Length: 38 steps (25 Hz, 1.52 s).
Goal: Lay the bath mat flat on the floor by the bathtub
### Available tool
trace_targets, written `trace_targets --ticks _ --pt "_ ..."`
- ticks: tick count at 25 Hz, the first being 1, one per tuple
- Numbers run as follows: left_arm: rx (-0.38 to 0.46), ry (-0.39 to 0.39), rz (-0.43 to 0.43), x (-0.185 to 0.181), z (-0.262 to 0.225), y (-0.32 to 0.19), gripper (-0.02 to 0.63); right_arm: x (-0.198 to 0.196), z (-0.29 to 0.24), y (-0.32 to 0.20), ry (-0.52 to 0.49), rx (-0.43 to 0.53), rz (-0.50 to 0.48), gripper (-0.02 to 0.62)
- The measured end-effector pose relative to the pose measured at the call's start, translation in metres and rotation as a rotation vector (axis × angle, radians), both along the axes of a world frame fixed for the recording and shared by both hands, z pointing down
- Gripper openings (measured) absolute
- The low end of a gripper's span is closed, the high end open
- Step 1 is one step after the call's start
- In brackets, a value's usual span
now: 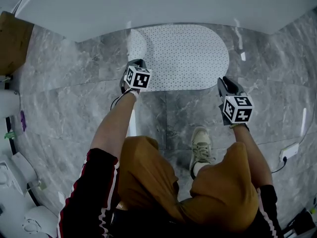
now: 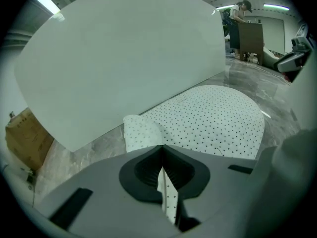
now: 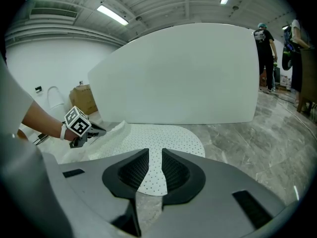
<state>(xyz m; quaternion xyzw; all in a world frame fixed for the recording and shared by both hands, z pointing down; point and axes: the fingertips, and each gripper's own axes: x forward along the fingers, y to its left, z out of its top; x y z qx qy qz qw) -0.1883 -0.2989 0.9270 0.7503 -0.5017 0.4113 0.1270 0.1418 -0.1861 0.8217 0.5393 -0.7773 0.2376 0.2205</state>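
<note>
The white dotted bath mat (image 1: 185, 56) lies on the grey marble floor against the white bathtub (image 1: 163, 4). Its near left corner (image 2: 141, 133) is folded up off the floor. My left gripper (image 1: 134, 66) is at that corner, shut on the mat's thin edge (image 2: 167, 195); the right gripper view shows it too, as the left gripper (image 3: 79, 125) with the mat raised beside it. My right gripper (image 1: 224, 83) hovers at the mat's near right edge. Its jaws stand apart, and the mat (image 3: 163, 143) shows flat on the floor through the gap, untouched by the pads.
A cardboard box (image 1: 12, 41) stands at the left by the tub's end. The person's shoe (image 1: 200, 145) is planted on the floor just behind the mat. A white socket block with a cable (image 1: 290, 151) lies at the right. White fixtures (image 1: 10, 172) line the left edge.
</note>
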Motion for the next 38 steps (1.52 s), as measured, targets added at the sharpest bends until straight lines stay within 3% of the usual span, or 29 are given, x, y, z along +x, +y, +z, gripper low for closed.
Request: trace_targets --ticks 14,24,34,38 --pt "0.005 -0.055 -0.106 -0.079 -0.008 0.010 0.017 -0.028 0.007 -0.005 -0.014 -0.003 -0.035 0.103" --pt "0.036 -0.001 -0.251 -0.121 -0.015 0.027 0.017 -0.058 0.008 -0.008 -0.037 0.006 -0.080 0.103" --pt "0.095 0.021 -0.233 -0.125 -0.047 0.030 0.017 -0.067 0.004 -0.003 -0.046 0.025 -0.085 0.103" --pt "0.118 0.093 -0.224 -0.120 -0.067 0.036 0.017 -0.062 0.002 -0.001 -0.040 0.029 -0.072 0.103"
